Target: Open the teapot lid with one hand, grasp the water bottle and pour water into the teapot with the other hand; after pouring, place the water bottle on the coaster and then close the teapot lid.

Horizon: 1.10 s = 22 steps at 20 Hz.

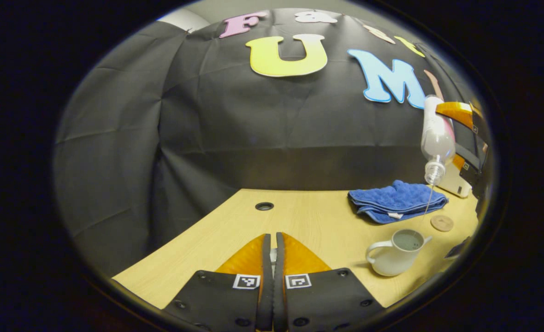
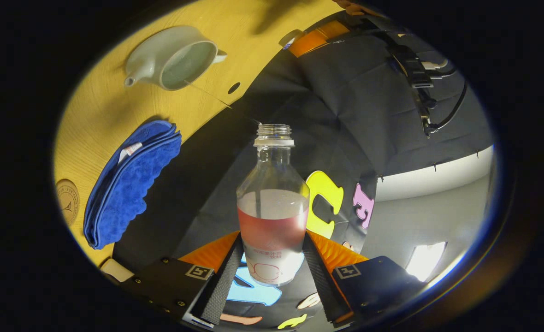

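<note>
The white teapot stands open on the wooden table, with water inside. My right gripper is shut on the clear water bottle, which is uncapped and tipped mouth-down above the pot. A thin stream of water runs from its mouth into the opening. My left gripper hovers to the left of the pot with its fingers nearly together on a pale sliver that looks like the teapot lid. The round coaster lies bare just behind the pot.
A folded blue cloth lies behind the teapot, next to the coaster. A small white box sits at the table's far right. The table has a cable hole near the back wall.
</note>
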Tool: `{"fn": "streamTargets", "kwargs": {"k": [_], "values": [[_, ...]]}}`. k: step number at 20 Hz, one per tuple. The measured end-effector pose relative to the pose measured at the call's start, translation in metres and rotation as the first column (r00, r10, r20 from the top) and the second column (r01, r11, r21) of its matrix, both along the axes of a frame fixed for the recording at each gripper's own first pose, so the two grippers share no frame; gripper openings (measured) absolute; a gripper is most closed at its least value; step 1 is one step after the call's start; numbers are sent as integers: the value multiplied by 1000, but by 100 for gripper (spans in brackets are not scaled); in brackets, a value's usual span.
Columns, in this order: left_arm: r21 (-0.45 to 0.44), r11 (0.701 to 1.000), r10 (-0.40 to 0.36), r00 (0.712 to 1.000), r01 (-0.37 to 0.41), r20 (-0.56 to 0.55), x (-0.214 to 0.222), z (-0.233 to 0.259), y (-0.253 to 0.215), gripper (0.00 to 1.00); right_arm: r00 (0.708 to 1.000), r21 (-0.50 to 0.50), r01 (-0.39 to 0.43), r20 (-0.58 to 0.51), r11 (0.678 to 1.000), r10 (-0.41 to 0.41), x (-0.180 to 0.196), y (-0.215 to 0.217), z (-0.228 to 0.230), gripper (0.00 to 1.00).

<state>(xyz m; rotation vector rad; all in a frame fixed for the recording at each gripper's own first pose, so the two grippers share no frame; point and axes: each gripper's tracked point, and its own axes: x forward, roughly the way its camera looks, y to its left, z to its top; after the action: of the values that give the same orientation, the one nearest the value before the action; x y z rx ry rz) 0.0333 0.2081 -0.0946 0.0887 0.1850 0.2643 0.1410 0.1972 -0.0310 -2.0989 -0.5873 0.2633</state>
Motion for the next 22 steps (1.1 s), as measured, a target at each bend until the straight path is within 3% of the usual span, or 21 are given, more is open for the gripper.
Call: {"fn": "streamTargets", "kwargs": {"k": [6,9,12,15,19,22], "values": [[1,1000,-2,1000,2,-9,1,-3,0,7,999,7,-5,35,1000,5,2,-3,7,80],[1,1000,-3,1000,3,-16,1,-5,0,7,998,76,36,-53,996,-32,1,-10,-9,81],[-3,1000,-8,1000,8,-16,1,-5,-1,7,977,166,103,-202,981,-68,-6,-16,-45,80],[-7,1000,-13,1000,12,-17,1,-5,-2,7,930,261,188,-357,947,-86,-14,-19,-77,81],[-11,1000,-18,1000,17,-18,2,-5,-4,7,851,362,311,-517,879,-88,-24,-24,-103,81],[-14,1000,-22,1000,21,-13,1,-2,-5,6,768,445,437,-637,782,-67,-30,-35,-119,81]]}}
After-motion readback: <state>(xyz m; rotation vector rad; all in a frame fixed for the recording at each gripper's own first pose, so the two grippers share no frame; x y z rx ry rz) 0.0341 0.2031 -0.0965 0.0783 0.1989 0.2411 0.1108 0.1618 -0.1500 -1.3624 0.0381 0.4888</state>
